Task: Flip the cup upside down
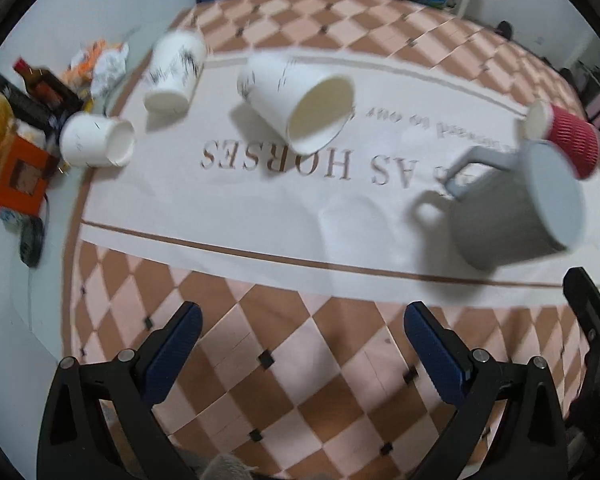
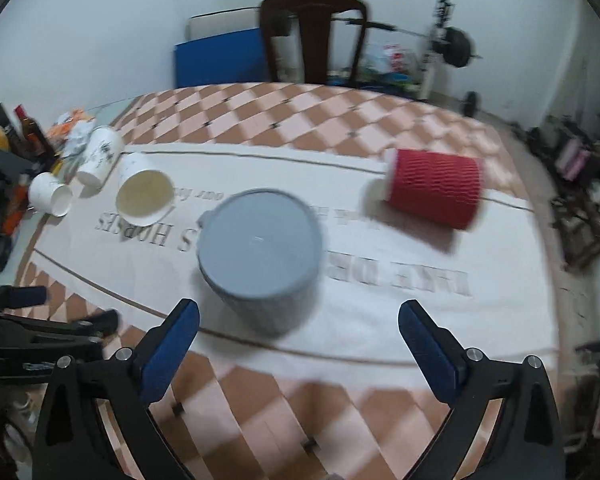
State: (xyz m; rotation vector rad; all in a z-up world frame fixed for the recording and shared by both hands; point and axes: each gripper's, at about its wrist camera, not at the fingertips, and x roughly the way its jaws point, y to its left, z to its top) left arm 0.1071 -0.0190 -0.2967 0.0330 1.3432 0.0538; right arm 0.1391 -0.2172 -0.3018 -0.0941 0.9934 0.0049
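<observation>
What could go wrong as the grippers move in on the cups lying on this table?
1. The red cup and white paper cups lie on their sides, so a nudge may roll them.
2. Both grippers are open with the grey mug unheld; closing off-centre could knock it.

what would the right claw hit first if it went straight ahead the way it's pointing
Most likely the grey mug, standing upside down on the white runner just ahead of the open right claw, roughly centred between its fingers. Depth is unclear in the blurred fisheye view.
</observation>
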